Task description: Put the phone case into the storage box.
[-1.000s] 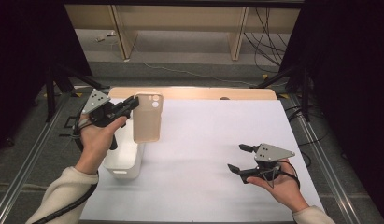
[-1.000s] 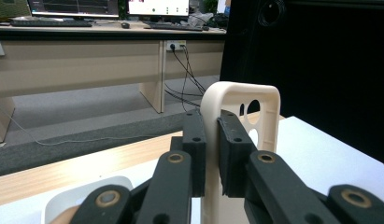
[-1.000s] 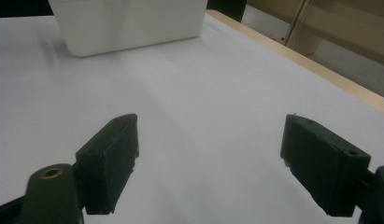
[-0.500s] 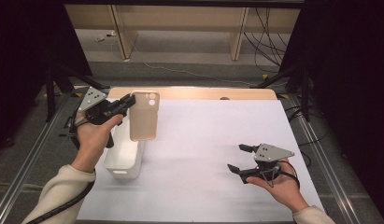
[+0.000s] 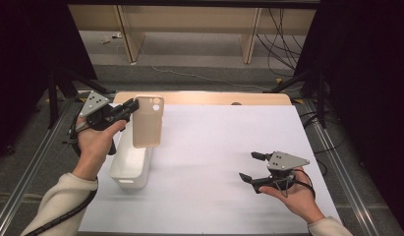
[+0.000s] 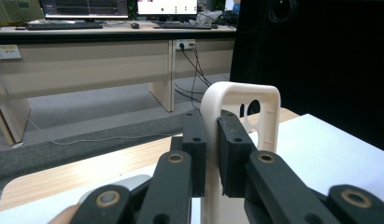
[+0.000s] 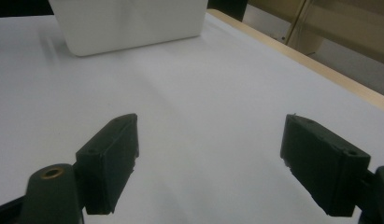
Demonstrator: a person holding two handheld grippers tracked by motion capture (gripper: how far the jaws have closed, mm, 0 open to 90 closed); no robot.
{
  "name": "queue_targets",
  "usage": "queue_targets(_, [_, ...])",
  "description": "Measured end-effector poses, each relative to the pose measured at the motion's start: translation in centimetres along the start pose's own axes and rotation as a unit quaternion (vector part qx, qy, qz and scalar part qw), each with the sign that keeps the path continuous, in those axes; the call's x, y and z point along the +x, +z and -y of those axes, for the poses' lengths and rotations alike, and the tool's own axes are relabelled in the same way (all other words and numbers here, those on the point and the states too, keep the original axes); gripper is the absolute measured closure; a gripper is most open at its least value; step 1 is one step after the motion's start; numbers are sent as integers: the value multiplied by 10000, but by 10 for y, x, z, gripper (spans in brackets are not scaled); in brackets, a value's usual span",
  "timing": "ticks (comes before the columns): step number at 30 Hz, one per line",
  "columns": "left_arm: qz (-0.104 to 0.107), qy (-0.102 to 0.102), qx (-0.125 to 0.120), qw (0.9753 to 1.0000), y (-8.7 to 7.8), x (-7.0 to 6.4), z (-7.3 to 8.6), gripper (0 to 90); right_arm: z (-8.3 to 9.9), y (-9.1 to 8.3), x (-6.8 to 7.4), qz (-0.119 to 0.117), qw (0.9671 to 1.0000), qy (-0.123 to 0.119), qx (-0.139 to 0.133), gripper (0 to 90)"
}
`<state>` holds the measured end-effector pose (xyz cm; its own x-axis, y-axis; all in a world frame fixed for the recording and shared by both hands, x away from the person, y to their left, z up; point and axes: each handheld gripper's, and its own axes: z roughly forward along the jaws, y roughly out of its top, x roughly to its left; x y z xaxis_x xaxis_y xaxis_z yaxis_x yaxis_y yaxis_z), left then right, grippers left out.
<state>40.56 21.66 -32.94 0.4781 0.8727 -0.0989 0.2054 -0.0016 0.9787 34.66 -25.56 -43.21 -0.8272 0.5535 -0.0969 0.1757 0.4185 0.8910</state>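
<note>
The left tool [image 5: 132, 109] was clamped on a beige phone case [image 5: 148, 123], its pads pinching one long side wall near the camera-hole end. In the left gripper view the jaws sat flat on either side of that thin wall [image 6: 211, 140], with the rounded corner of the case rising above them. The case hung in the air over the white bin [image 5: 131, 164] that stood on the desk [image 5: 214, 147] near its left edge, apart from the bin's rim.

The case looked light and thin, probably a somewhat flexible plastic or rubbery shell, so a firm squeeze on the wall could bow it, and a smooth finish might let it pivot between the pads. The side wall close to a corner seemed the stiffest place to hold. Its long axis ran nearly upright, the camera cut-out end up and away from the person, the lower end pointing down toward the bin, and its broad face turned toward the high view.

Further right, the right tool [image 5: 253, 167] rested low over the bare desk, jaws spread wide and holding nothing.
</note>
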Motion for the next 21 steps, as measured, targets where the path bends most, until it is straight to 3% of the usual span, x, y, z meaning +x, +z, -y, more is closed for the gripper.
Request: queue_targets(21, [-89, 34, 56, 9999, 2, 10, 2, 823, 0, 0, 0, -9, 10000, 17, -4, 207])
